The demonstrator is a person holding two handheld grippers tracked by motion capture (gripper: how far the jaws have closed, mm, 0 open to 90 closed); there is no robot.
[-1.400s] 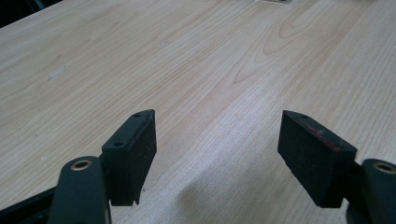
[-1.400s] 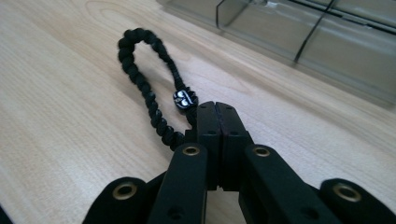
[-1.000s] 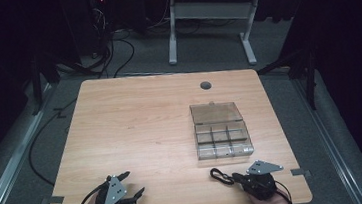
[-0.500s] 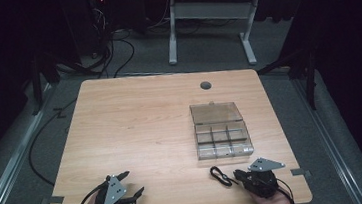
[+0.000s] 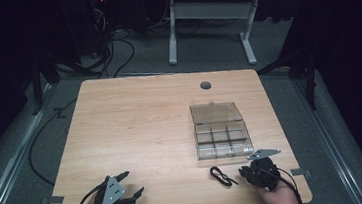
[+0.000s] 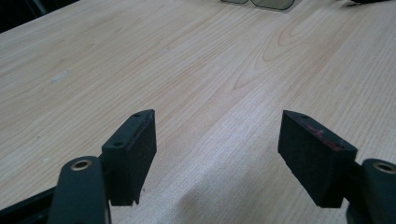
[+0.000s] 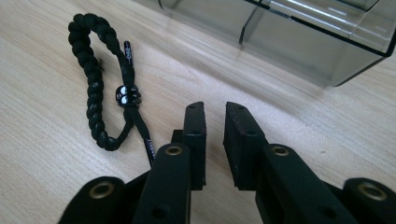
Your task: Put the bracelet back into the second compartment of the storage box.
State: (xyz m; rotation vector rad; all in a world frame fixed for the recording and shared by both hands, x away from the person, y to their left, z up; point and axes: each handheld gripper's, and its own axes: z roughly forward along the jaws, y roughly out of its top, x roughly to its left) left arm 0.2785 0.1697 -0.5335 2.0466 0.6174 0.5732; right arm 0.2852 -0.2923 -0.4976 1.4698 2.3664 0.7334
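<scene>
A black braided bracelet [image 5: 221,175] with a small dark bead lies loose on the wooden table [image 5: 141,126], near the front edge. My right gripper [image 5: 242,172] rests just to its right, tips pointing left toward it. In the right gripper view the bracelet [image 7: 95,107] lies left of the jaws. Its cord tail runs down beside the left finger [image 7: 195,135]. That gripper [image 7: 215,109] has only a thin gap between its jaws and holds nothing. My left gripper [image 5: 133,182] sits at the front left, jaws wide apart over bare wood [image 6: 217,149].
A clear compartment box [image 5: 220,128] with its lid open stands just beyond the right gripper; its front wall [image 7: 299,42] is close ahead of the jaws. A round cable hole [image 5: 206,85] sits at the table's back. Desk legs and cables lie on the floor beyond.
The right gripper has drawn slightly to the right, away from the bracelet, which stays where it was. The left gripper has not moved.
</scene>
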